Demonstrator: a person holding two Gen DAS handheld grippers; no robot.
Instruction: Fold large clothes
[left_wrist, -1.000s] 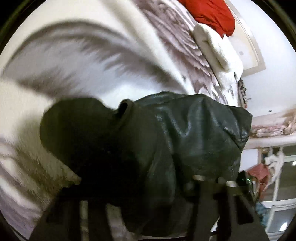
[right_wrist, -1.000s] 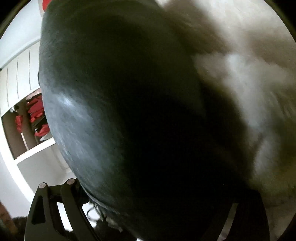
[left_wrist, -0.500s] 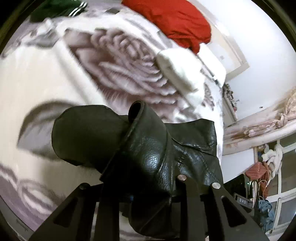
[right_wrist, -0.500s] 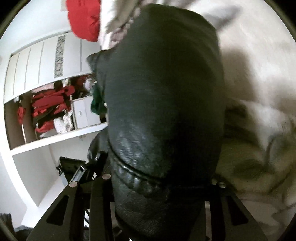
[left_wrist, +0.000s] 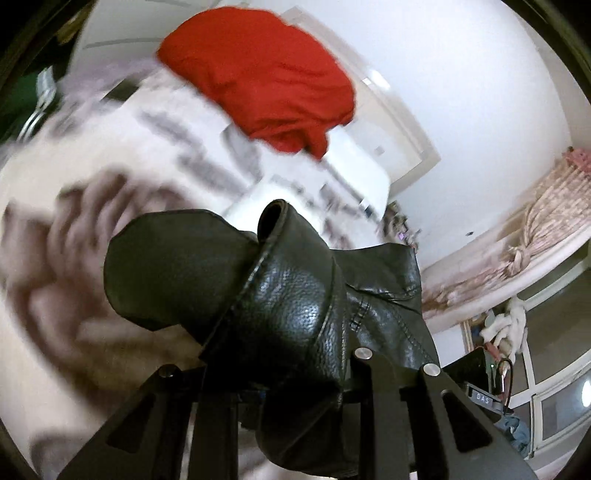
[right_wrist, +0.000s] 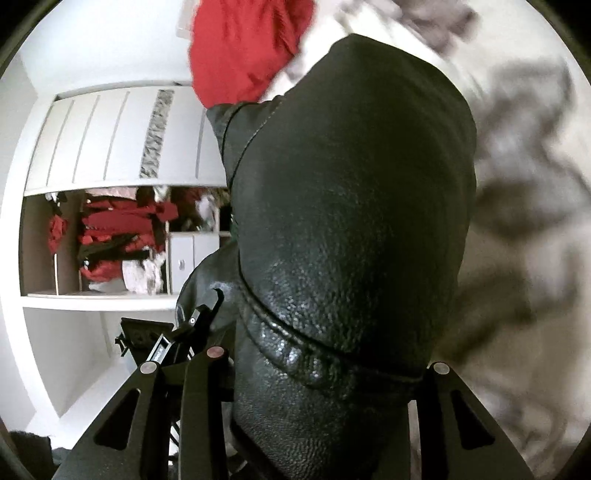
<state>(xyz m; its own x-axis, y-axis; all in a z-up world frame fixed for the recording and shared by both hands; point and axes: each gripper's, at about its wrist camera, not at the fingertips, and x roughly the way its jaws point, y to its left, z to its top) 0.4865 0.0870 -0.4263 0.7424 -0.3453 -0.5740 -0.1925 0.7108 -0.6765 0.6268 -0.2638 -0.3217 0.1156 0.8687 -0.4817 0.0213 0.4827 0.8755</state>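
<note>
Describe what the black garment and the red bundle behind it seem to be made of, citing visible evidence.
Black garment: probably leather or imitation leather, with a pebbled grain, glossy highlights and stitched seams. Red bundle: matte soft cloth with loose folds and no shine; its fibre cannot be told.

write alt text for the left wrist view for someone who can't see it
The left gripper is clamped on a bunched fold of a black leather jacket, held up close to the camera. Behind it, blurred, lies a bed with a rose-patterned blanket and a red garment, with a white wall and draped curtains to the right.
</note>
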